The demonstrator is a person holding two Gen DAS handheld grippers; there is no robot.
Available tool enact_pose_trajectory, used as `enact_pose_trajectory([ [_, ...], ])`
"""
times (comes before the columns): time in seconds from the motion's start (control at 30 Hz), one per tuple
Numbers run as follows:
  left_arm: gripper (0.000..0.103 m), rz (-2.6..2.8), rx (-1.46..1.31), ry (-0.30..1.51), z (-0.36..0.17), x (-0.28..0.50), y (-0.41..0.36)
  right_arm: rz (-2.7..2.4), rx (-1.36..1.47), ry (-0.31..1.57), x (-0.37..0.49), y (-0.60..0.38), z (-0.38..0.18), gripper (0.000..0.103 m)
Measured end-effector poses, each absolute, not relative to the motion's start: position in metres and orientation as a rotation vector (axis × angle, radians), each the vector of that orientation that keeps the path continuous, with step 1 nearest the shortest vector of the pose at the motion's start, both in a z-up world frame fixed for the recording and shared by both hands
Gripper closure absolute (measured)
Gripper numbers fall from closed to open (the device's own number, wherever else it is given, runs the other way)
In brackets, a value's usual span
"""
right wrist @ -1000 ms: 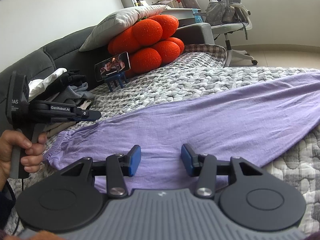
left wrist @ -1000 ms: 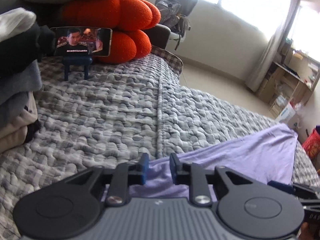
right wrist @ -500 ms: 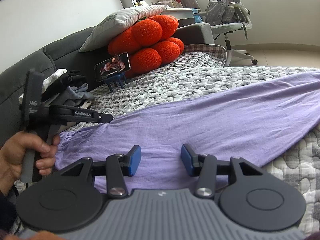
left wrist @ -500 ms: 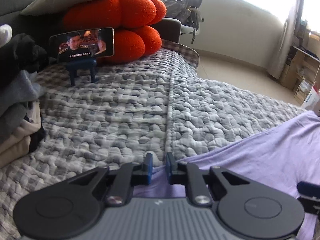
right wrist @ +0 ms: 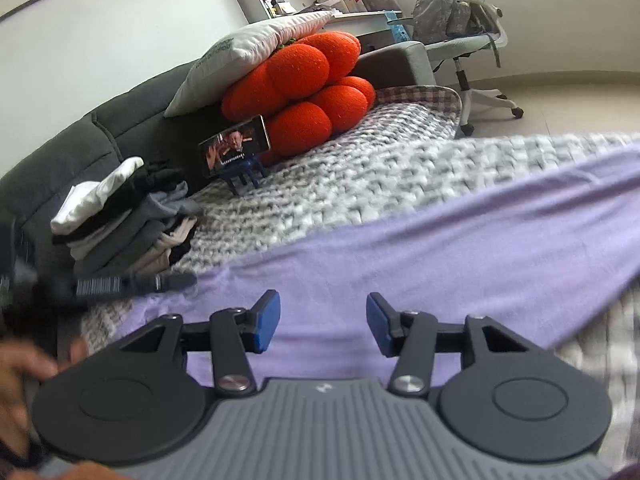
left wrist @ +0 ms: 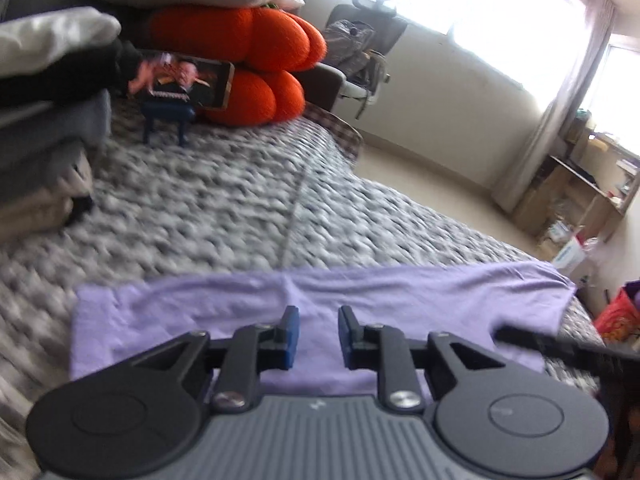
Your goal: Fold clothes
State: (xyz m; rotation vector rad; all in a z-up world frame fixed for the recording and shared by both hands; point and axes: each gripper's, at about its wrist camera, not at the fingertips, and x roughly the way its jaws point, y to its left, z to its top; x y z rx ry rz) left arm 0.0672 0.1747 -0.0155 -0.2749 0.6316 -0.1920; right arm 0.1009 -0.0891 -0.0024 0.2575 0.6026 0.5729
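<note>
The lilac garment (left wrist: 320, 292) has been drawn left beneath the left gripper (left wrist: 319, 338), jaws just reopened, nothing pinched; the right gripper (right wrist: 322, 322), jaws spread, and folded stack (right wrist: 128, 220) are fully seen only rightward.

left gripper (left wrist: 313, 338): black two-finger tongs seen from behind, with royal-blue rectangular pads on the inner faces of the fingertips.
left gripper body: ribbed grey housing at the base, a small pale mark at its upper middle; a matte black round disc with a raised ring on either side.
left gripper linkage: two black bars, each pinned by a round silver screw just above the housing.
right gripper (right wrist: 322, 323): the same build, with blue pads, grey ribbed housing, twin black discs and silver screws.
hand (right wrist: 24, 384): blurred, at the left edge beside the left-hand disc; sleeve cannot be told.
</note>
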Motion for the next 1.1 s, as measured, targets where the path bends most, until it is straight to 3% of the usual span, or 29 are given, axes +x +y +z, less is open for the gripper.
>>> enact_pose_trajectory([
  [0.03, 0.081, -0.194, -0.264, 0.632, -0.017, 0.066, 0.171, 0.585, 0.234, 0.604, 0.108, -0.084, 0.002, 0.051],
  [0.1, 0.081, -0.188, -0.235, 0.634, -0.02, 0.066, 0.167, 0.63, 0.173, 0.635, 0.125, -0.067, 0.006, 0.06],
  [0.17, 0.081, -0.186, -0.223, 0.637, -0.024, 0.066, 0.165, 0.674, 0.118, 0.676, 0.142, -0.049, 0.008, 0.095],
  [0.37, 0.081, -0.169, -0.204, 0.636, -0.029, 0.061, 0.164, 0.681, -0.091, 0.787, 0.182, 0.006, -0.007, 0.095],
  [0.53, 0.079, -0.16, -0.19, 0.625, -0.03, 0.056, 0.16, 0.665, -0.124, 0.782, 0.2, 0.019, -0.013, 0.103],
  [0.7, 0.077, -0.16, -0.19, 0.611, -0.03, 0.053, 0.16, 0.636, -0.166, 0.705, 0.196, 0.025, -0.011, 0.103],
  [0.87, 0.076, -0.152, -0.185, 0.605, -0.033, 0.051, 0.158, 0.648, -0.023, 0.64, 0.17, -0.003, 0.007, 0.087],
  [1.1, 0.076, -0.134, -0.203, 0.598, -0.032, 0.048, 0.16, 0.668, -0.112, 0.665, 0.123, -0.009, -0.011, 0.089],
])
